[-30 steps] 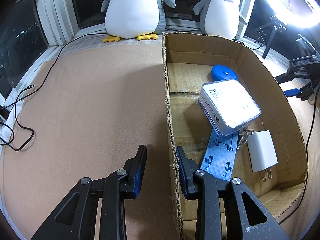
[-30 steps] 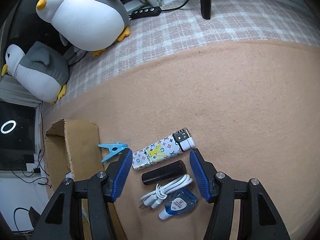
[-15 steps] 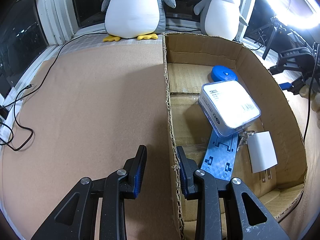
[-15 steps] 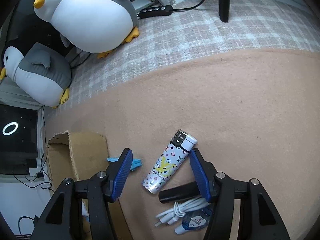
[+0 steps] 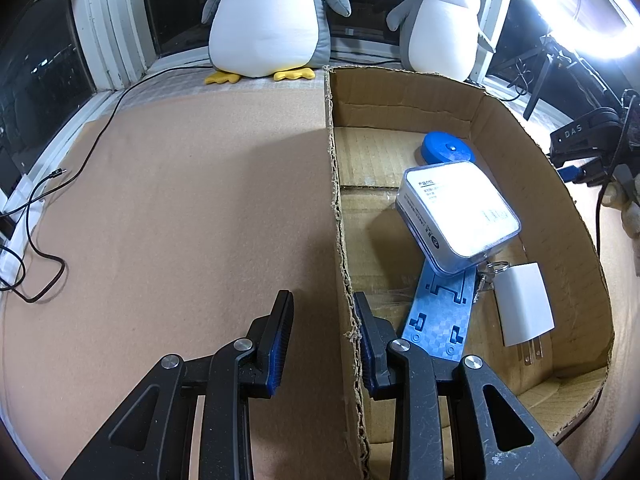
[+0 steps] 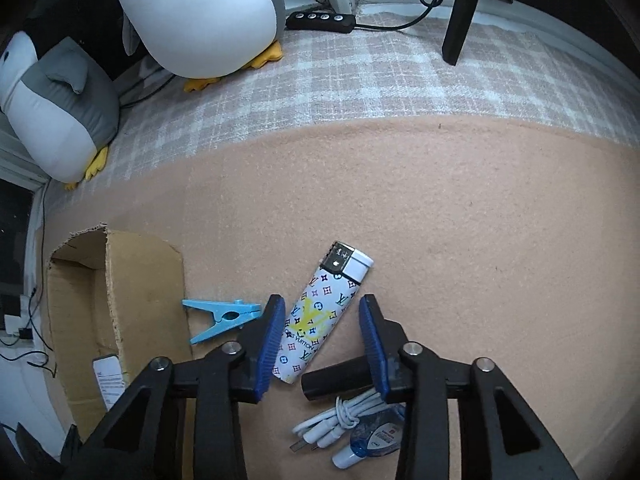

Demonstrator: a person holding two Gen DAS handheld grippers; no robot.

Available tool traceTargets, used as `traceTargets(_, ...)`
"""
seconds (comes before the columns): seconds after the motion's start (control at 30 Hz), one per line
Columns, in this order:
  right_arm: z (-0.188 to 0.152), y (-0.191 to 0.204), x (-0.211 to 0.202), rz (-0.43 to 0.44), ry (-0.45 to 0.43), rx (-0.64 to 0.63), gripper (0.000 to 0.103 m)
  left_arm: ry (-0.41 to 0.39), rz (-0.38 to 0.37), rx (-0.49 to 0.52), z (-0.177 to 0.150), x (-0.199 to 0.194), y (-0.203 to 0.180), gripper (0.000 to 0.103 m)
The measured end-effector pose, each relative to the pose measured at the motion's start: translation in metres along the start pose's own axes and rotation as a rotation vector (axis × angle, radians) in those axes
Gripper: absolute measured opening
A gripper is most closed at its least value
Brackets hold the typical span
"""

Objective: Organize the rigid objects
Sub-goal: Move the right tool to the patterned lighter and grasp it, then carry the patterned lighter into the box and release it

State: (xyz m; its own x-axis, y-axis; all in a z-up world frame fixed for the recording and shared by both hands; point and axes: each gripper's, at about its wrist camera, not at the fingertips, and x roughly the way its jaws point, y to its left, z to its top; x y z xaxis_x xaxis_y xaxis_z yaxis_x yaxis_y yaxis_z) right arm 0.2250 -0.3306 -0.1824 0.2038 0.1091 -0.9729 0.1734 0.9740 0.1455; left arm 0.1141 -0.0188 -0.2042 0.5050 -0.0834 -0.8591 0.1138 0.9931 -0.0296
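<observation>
Both grippers agape: right gripper (image 6: 320,330) straddles lighter (image 6: 322,320), not clamped; left gripper (image 5: 323,322) straddles box (image 5: 540,184) wall, right finger inside.

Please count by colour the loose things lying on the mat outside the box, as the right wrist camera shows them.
Light blue: 1, the clothespin
Patterned white: 1, the lighter
Black: 1, the cylinder
White: 1, the cable
Blue and white: 1, the small bottle
Total: 5
</observation>
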Motion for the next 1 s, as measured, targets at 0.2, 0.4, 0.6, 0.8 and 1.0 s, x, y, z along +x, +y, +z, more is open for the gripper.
traceTargets(0.2, 0.004, 0.023, 0.006, -0.110, -0.006, -0.122, 0.031, -0.001, 0.000, -0.001, 0.000, 0.000, 0.000, 0.032)
traceTargets(0.4, 0.003, 0.044, 0.007, -0.181, -0.030, -0.250, 0.021, -0.001, -0.001, -0.001, 0.000, 0.000, 0.000, 0.032)
traceTargets(0.6, -0.007, 0.023, -0.003, -0.119, -0.058, -0.215, 0.020, -0.004, -0.007, -0.011, 0.000, 0.000, 0.002, 0.032)
traceTargets(0.8, -0.010, 0.011, -0.026, -0.057, -0.128, -0.160, 0.020, -0.010, -0.010, -0.011, -0.001, 0.000, 0.002, 0.032)
traceTargets(1.0, -0.021, 0.033, -0.077, 0.003, -0.240, -0.180, 0.020, -0.007, -0.016, -0.012, -0.001, 0.000, 0.004, 0.032)
